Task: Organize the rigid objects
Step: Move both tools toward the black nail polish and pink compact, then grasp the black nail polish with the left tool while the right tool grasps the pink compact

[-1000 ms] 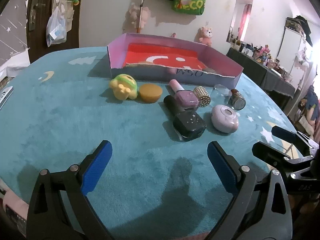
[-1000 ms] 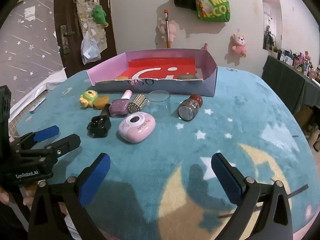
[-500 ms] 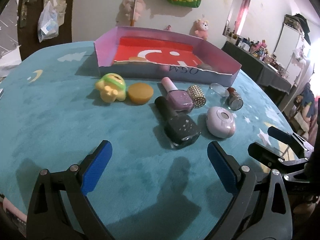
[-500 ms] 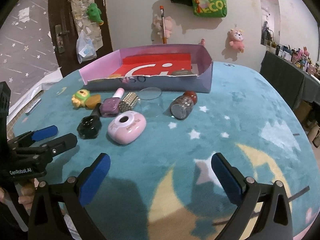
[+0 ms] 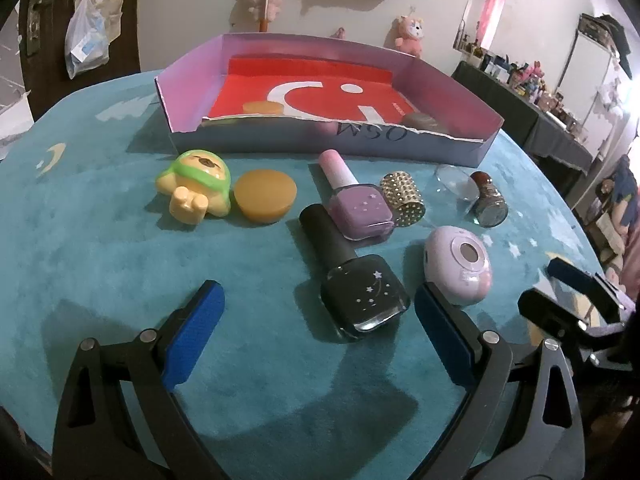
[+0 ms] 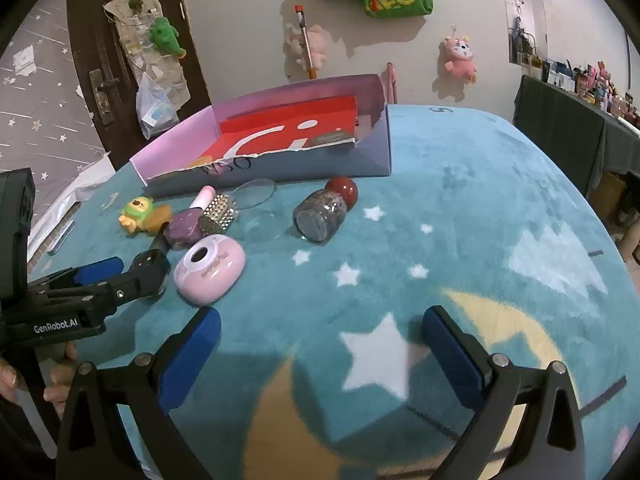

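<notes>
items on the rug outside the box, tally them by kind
nail polish bottles: 2, black and purple
glitter bottle: 1
studded gold cylinder: 1
clear glass: 1
pink oval case: 1
amber puck: 1
yellow-green toy: 1
total: 8

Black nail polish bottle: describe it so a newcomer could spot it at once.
Start at the purple box on the teal rug. In front lies a cluster of small items; nearest the left tool lies the black nail polish bottle, the only dark one, speckled with tiny stars.
</notes>
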